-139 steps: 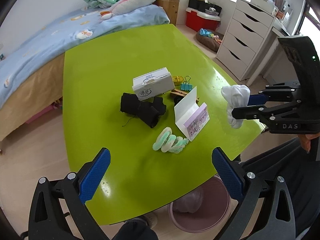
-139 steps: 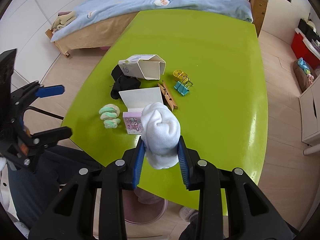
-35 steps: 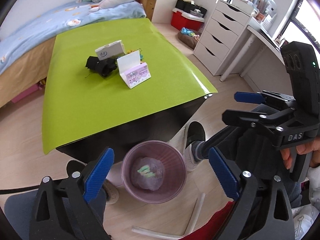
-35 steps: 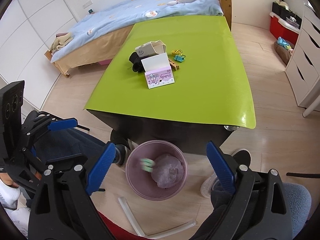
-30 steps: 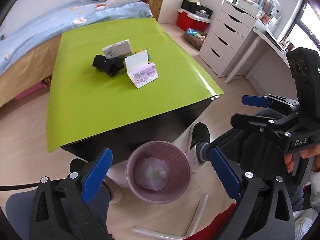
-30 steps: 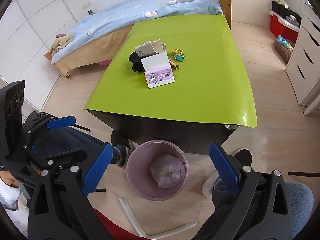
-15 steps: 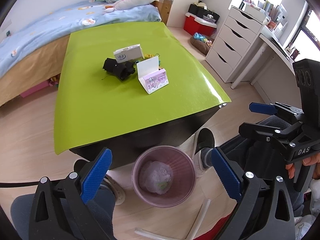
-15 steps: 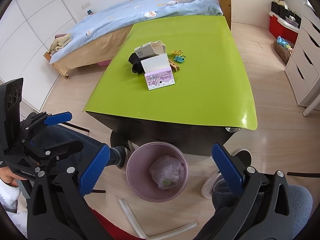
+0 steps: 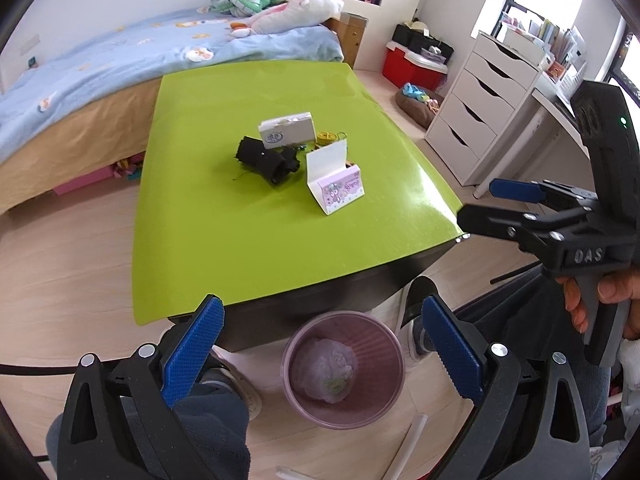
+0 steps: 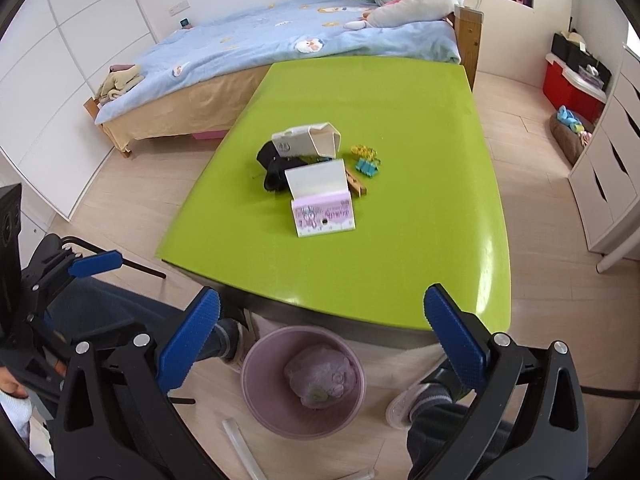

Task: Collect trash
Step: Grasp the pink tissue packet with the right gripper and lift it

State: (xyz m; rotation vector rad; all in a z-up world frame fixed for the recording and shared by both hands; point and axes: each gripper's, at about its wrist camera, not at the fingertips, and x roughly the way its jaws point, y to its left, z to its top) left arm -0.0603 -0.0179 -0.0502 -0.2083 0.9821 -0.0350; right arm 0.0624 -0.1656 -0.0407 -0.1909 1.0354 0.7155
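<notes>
Above the pink bin [image 9: 343, 368] | you held left gripper [image 9: 322, 356] and right gripper [image 10: 322, 336] spread apart, empty | remaining clutter sat on desk [image 10: 400, 120], bin positioned below its edge for drops.

Both wrist views look down and forward from beyond the near edge of the green table [image 9: 248, 248], well back from it; the left view sits left of the pink bin [image 9: 343, 368], the right view right of it [image 10: 304, 380]; both share table, bin at lower centre, and bed [image 10: 280, 48] across the top.
</notes>
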